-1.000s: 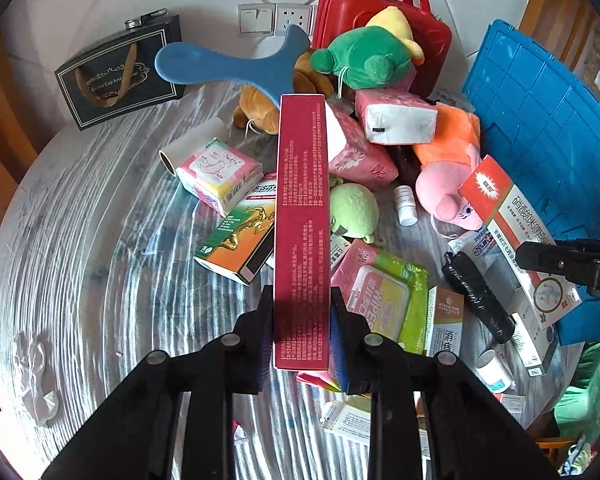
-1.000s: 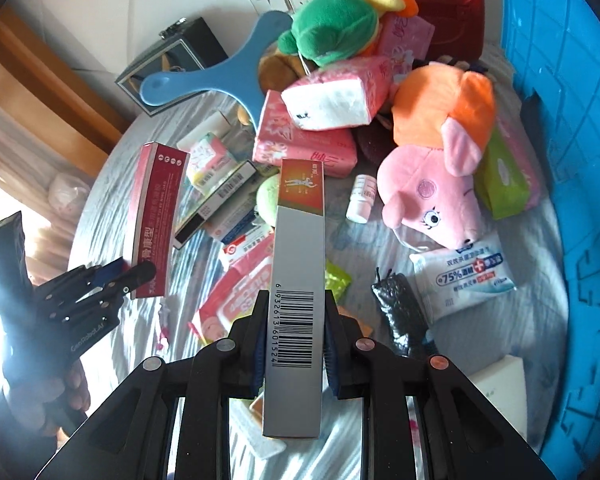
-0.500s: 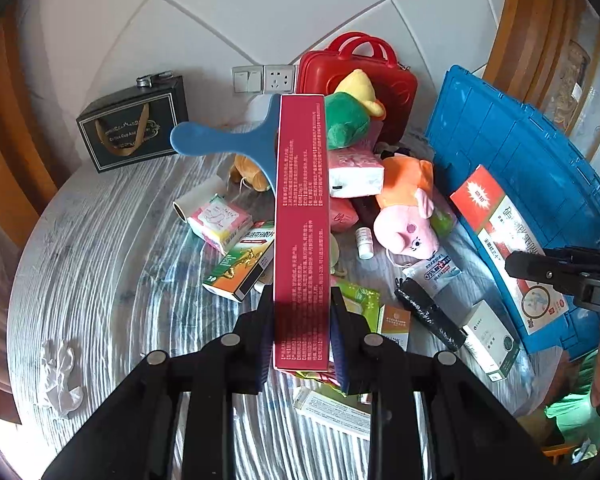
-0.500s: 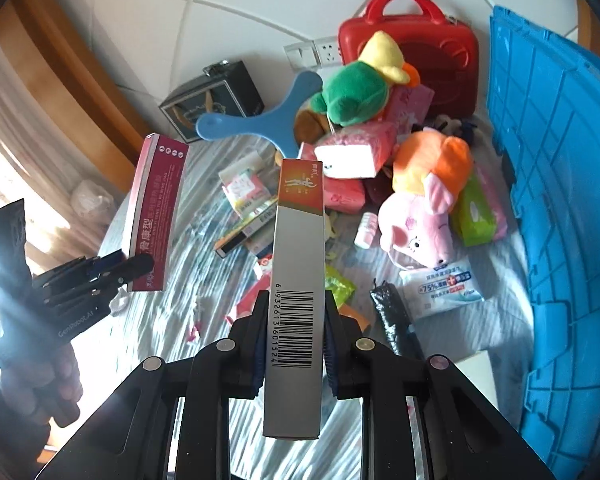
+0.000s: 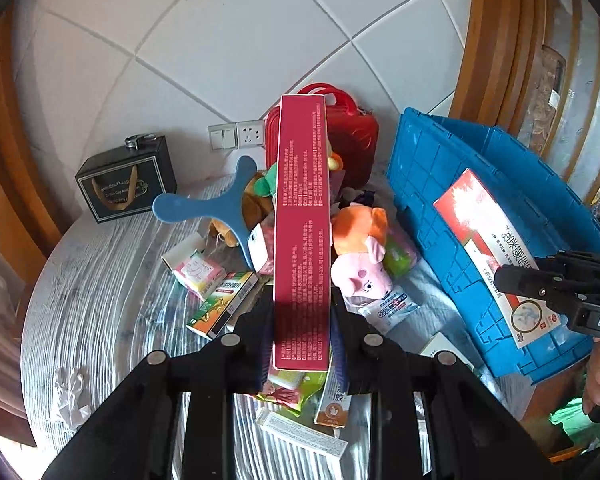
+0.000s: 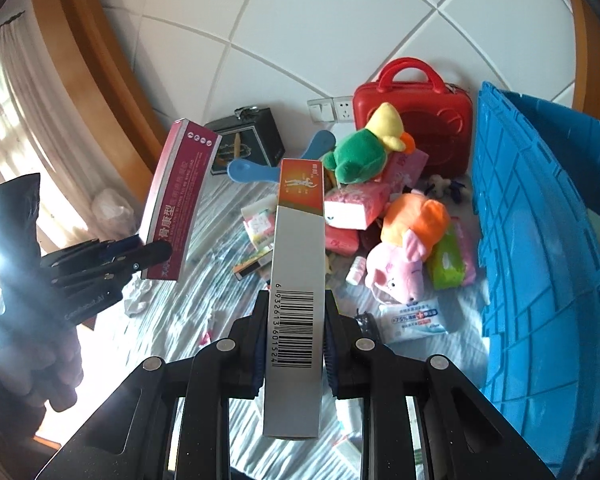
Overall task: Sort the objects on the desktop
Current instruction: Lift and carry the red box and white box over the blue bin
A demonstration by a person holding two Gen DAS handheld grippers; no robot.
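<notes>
Two boxes in hand, one per gripper: left gripper [image 5: 302,332] pinches the long red box [image 5: 302,236] by its lower end, right gripper [image 6: 294,338] pinches the silver box [image 6: 296,288] at the barcode end. Pads press flat on both sides of each, boxes stick out forward, both held clear above the table [image 5: 100,280]. Clutter below: plush pig [image 6: 400,272], green plush [image 6: 360,156], wipes pack [image 6: 416,316], small cartons, blue boomerang [image 5: 220,208], red case [image 6: 416,100] at the wall. Blue crate [image 6: 540,240] sits right of the pile, tilted open. Looks like the carry step, pick done, drop pending. Next move likely swings both boxes over the crate rim, one at a time so they don't clash, then release.
</notes>
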